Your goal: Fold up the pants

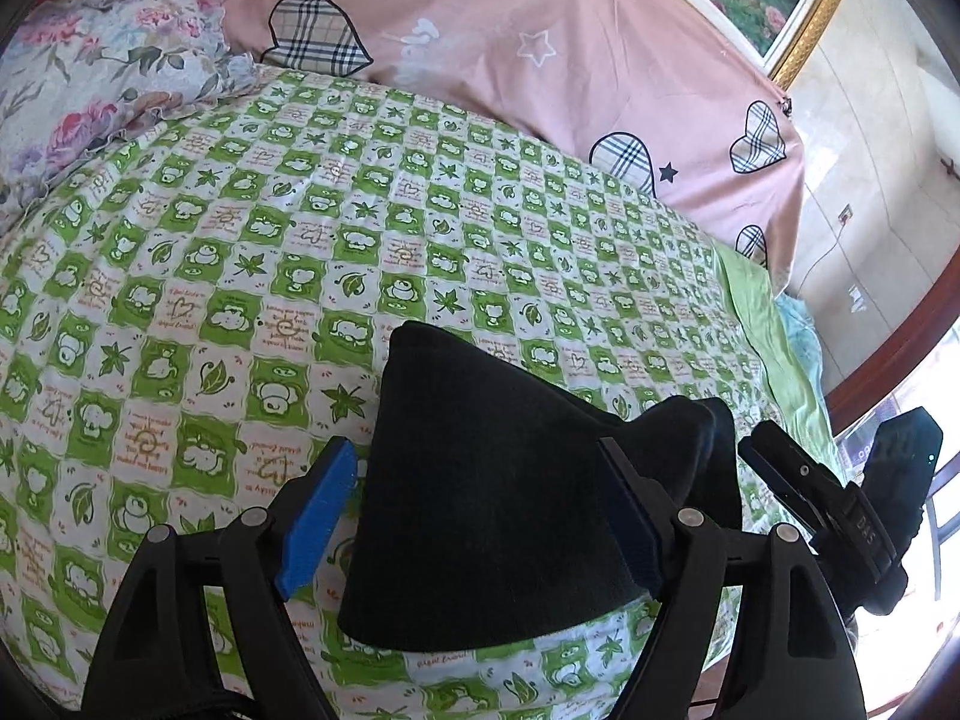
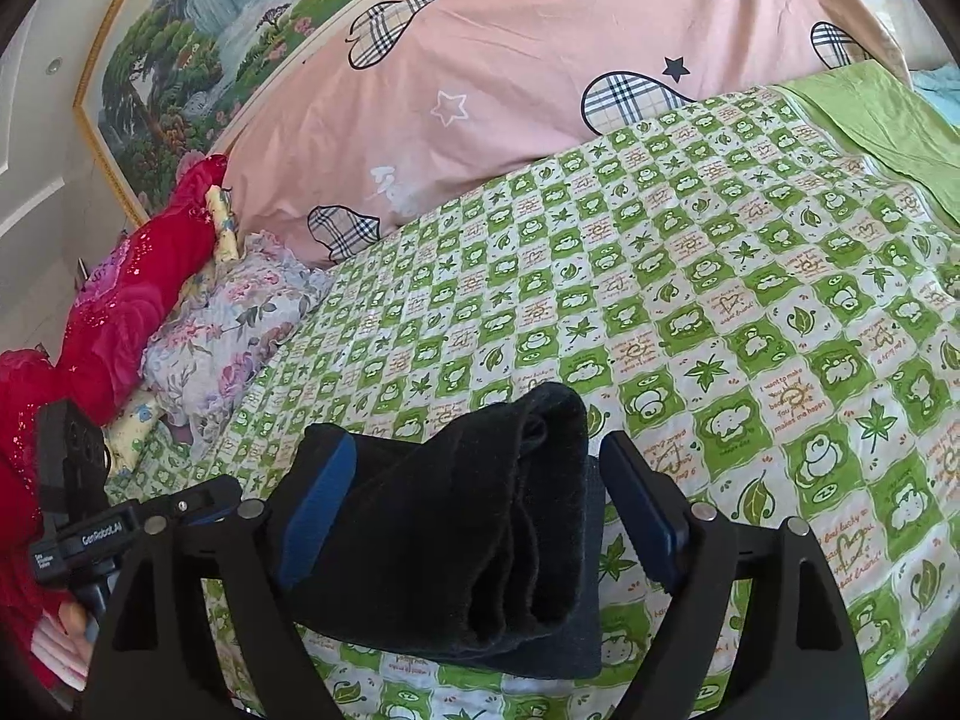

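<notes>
**Listener:** Where are the pants?

**Me:** The black pants (image 2: 480, 528) lie folded into a thick bundle on my bed, on a green-and-white checked sheet (image 2: 690, 300) printed with leaves and small cartoon animals. In the right wrist view the stacked folds face me.

**Listener:** Are you holding them?

**Me:** No. My right gripper (image 2: 480, 516) stands wide open, a blue pad on either side of the bundle, with a gap showing at the right-hand pad. My left gripper (image 1: 480, 522) is open too, straddling the other end of the pants (image 1: 480, 510), its left pad clear of the cloth.

**Listener:** What lies beyond?

**Me:** A pink quilt (image 1: 510, 48) with plaid hearts, a floral pillow (image 1: 102, 90), and a framed landscape painting (image 2: 198, 60) on the wall.
</notes>
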`<state>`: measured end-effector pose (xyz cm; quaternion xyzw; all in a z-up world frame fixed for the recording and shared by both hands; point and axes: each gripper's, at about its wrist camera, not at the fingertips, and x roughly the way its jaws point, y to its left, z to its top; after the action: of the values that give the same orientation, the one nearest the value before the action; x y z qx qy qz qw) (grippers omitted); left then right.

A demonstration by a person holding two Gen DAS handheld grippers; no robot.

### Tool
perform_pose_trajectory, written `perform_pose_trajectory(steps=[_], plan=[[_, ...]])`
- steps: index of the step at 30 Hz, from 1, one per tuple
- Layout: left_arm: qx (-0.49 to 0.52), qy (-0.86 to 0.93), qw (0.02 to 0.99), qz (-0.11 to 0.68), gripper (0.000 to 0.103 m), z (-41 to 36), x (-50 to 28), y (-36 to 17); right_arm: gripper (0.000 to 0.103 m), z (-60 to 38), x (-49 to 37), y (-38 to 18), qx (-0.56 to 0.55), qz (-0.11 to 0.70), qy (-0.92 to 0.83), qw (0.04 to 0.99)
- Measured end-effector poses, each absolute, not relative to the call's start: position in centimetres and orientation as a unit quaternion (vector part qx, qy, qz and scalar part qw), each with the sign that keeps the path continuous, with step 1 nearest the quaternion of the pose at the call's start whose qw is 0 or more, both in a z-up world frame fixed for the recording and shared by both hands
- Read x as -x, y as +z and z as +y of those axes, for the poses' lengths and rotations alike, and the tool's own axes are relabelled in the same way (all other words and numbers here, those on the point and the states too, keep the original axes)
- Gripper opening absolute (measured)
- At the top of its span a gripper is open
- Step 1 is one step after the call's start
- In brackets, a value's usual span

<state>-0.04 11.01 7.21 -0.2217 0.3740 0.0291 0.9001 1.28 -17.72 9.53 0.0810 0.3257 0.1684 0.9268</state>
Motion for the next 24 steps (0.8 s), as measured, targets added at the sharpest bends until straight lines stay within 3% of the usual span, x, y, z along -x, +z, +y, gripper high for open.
perform_pose_trajectory(steps=[9,20,24], plan=[[0.197,0.034,0.893,0.404,0.081,10.5,-3.0,6.1,0.085,-17.6,-2.0,8.8,-0.074,0.338,0.156,0.925],[0.168,0.075,0.882,0.435,0.08,11.3,-6.3,3.8,0.085,-15.9,-2.8,7.1,0.012,0.351,0.129,0.927],[0.164,0.077,0.878,0.443,0.065,11.6,-6.7,3.0,0.085,-15.5,-2.6,6.4,0.074,0.356,0.11,0.925]])
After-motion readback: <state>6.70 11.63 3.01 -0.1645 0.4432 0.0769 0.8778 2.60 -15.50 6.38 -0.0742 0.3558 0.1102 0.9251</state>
